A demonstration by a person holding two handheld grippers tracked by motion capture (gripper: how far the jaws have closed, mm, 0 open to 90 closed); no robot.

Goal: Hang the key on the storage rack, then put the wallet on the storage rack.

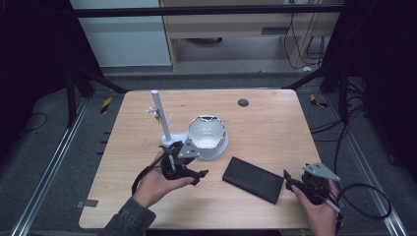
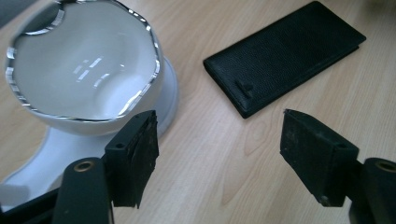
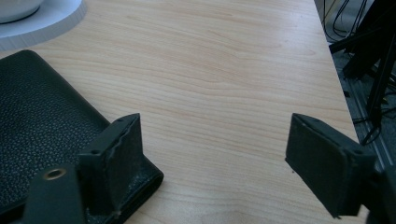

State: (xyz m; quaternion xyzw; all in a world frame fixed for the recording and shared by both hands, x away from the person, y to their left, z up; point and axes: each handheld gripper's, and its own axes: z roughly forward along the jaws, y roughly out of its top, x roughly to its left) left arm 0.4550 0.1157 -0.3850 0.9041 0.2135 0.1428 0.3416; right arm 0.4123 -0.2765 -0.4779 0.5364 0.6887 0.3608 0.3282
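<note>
A black leather wallet (image 1: 253,179) (image 2: 285,56) (image 3: 42,121) lies flat on the wooden table (image 1: 265,128), front of centre. Behind it a white bowl with a silver rim (image 1: 207,132) (image 2: 84,65) rests on a white base (image 2: 51,154). My left gripper (image 1: 195,164) (image 2: 219,154) hovers low just in front of the bowl, open, with only bare wood between its pads. At the wallet's right end my right gripper (image 1: 291,181) (image 3: 215,158) stands open; its left jaw is over the wallet's corner, and nothing sits between the pads.
A white post with small pegs (image 1: 161,115) rises from the same white base, left of the bowl. A dark round grommet (image 1: 243,103) sits near the table's far edge. The table's right edge (image 3: 334,74) lies close to the right gripper, with cables (image 1: 366,199) on the floor beyond.
</note>
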